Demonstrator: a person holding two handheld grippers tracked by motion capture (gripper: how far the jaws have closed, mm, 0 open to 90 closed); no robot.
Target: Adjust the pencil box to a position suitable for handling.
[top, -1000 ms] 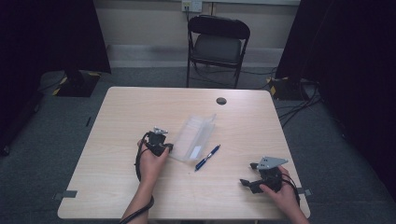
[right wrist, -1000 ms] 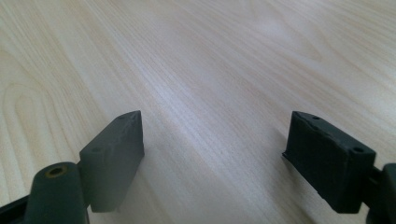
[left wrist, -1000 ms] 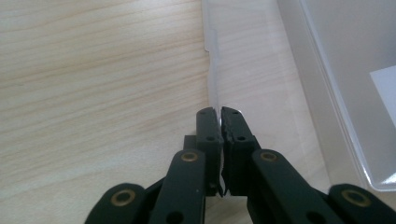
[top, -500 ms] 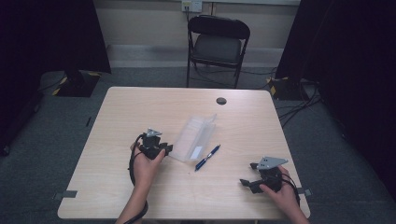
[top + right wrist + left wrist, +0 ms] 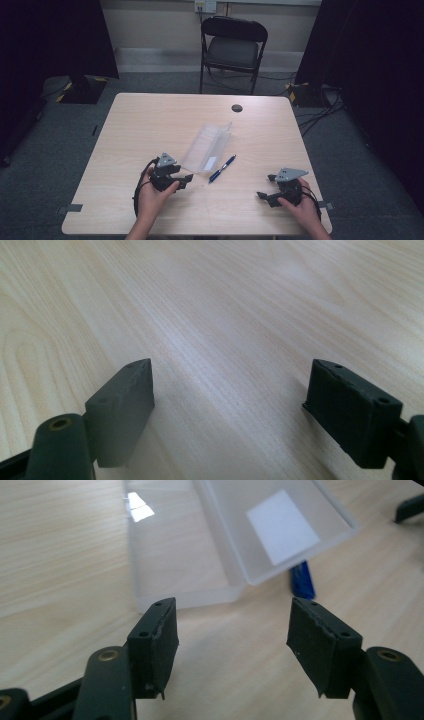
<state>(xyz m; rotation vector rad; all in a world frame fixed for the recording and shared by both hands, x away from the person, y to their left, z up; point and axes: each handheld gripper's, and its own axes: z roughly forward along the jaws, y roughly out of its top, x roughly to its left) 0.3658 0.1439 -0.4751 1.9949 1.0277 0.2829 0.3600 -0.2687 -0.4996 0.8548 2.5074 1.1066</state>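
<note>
A clear plastic case (image 5: 207,146) lies open mid-table, a white label (image 5: 282,526) showing through its tray. A blue pen (image 5: 222,168) lies just right of the case; its end (image 5: 302,579) peeks out past the tray's corner. My left gripper (image 5: 184,178) sits a short way in front of the case's near end. Its jaws have just been opening and stand wide, nothing between them (image 5: 232,630). My right gripper (image 5: 263,195) rests near the table's front right, open over bare wood (image 5: 227,400).
The light wooden table (image 5: 150,120) has a black round cap (image 5: 237,108) at its far side. A black folding chair (image 5: 232,50) stands behind it. Cables lie on the floor to the right.
My left gripper has drawn back from the case toward the table's near edge, and its jaws have gone from shut to wide open. The right gripper has stayed put.
</note>
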